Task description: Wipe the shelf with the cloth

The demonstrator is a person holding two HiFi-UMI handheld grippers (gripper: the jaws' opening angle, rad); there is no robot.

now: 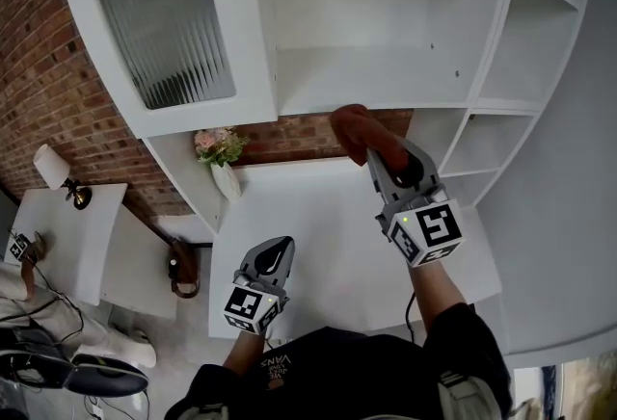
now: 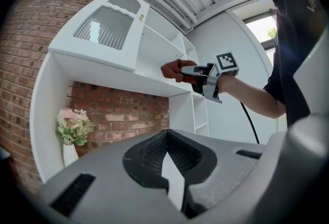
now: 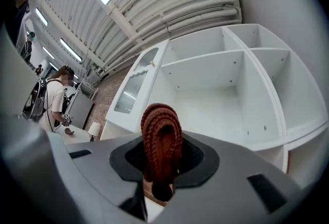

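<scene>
A rust-red knitted cloth (image 1: 355, 127) is bunched in my right gripper (image 1: 378, 150), which is shut on it. The cloth hangs just in front of the front edge of the white open shelf (image 1: 366, 81), at about its middle; whether it touches the edge I cannot tell. In the right gripper view the cloth (image 3: 162, 141) sticks up between the jaws with the shelf (image 3: 205, 110) behind it. My left gripper (image 1: 280, 247) is lower, over the white counter, shut with nothing in it. The left gripper view shows the cloth (image 2: 172, 70) at the shelf's edge.
A cabinet door with ribbed glass (image 1: 169, 28) stands left of the shelf. A white vase of flowers (image 1: 220, 153) sits at the counter's (image 1: 308, 216) back left. Small side compartments (image 1: 501, 139) lie to the right. A lamp (image 1: 53, 168) stands on a low table far left.
</scene>
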